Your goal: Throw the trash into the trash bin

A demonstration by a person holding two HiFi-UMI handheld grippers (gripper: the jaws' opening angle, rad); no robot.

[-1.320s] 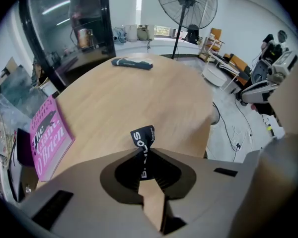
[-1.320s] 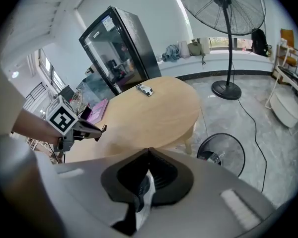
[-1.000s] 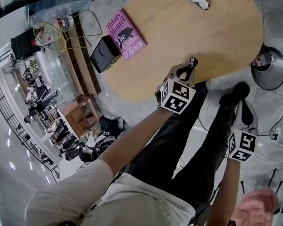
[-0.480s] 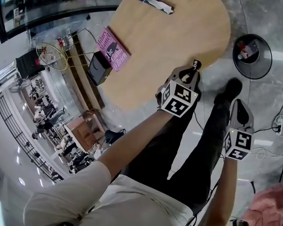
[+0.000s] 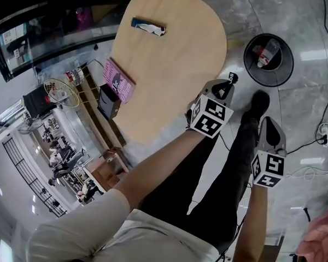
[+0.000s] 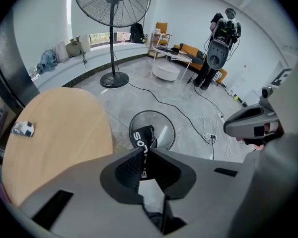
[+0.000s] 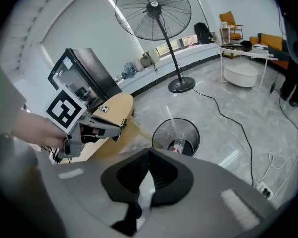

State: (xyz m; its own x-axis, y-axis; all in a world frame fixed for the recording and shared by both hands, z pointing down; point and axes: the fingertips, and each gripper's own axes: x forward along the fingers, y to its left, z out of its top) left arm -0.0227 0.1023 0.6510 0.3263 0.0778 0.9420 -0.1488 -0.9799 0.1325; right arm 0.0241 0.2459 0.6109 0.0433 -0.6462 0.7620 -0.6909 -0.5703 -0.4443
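Trash sits in two places. A crumpled blue-and-white wrapper [image 5: 148, 27] lies untouched on the wooden table [image 5: 169, 86] at upper left. A black packet [image 5: 232, 78] with white lettering is clamped in the left gripper [image 5: 227, 86] and pokes past its tips. That gripper hangs just off the table's right edge, short of the trash bin [image 5: 247, 64]. The bin stands on bare floor at upper right with a carton [image 5: 268, 51] already inside. Dropping the packet looks like the step in hand, with the wrapper left for afterwards. At lower right, the right gripper [image 5: 269, 125] has its jaws together on nothing visible. Only the person's shoe [image 5: 259, 101] and open floor separate packet from bin, and cables [image 5: 320, 138] trail at far right.
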